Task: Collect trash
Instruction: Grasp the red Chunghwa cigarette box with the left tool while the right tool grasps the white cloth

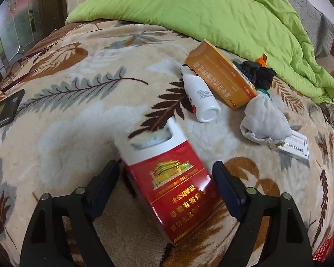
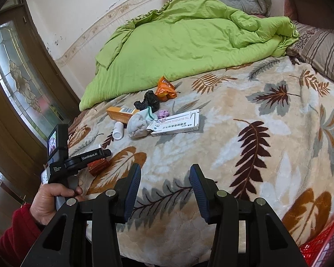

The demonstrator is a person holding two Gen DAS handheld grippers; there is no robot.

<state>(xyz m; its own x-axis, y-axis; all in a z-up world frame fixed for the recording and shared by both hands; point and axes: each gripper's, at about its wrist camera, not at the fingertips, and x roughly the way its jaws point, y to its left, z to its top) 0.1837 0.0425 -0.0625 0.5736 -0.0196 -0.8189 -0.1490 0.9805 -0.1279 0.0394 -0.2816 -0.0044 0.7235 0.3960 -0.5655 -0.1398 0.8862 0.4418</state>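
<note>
A red and white cigarette pack [image 1: 173,184] lies with its lid flipped up on the leaf-patterned blanket [image 1: 78,122]. My left gripper [image 1: 165,163] is open around it, a finger on each side, and the pads are not pressing on it. Beyond it lie a white bottle [image 1: 200,98], an orange box [image 1: 220,75], a crumpled black bag [image 1: 256,73], a grey sock [image 1: 265,122] and a white medicine box [image 2: 178,123]. An orange snack wrapper [image 2: 164,87] and a purple wad [image 2: 163,113] lie nearby. My right gripper [image 2: 165,166] hovers open over bare blanket, with nothing between its fingers.
A green quilt [image 2: 189,44] is bunched at the back of the bed, with pillows [image 2: 318,53] to the right. A red mesh basket [image 2: 322,244] sits at the lower right. A dark flat case [image 1: 4,111] and glasses [image 1: 13,75] lie on the left. A glazed door [image 2: 15,77] stands left.
</note>
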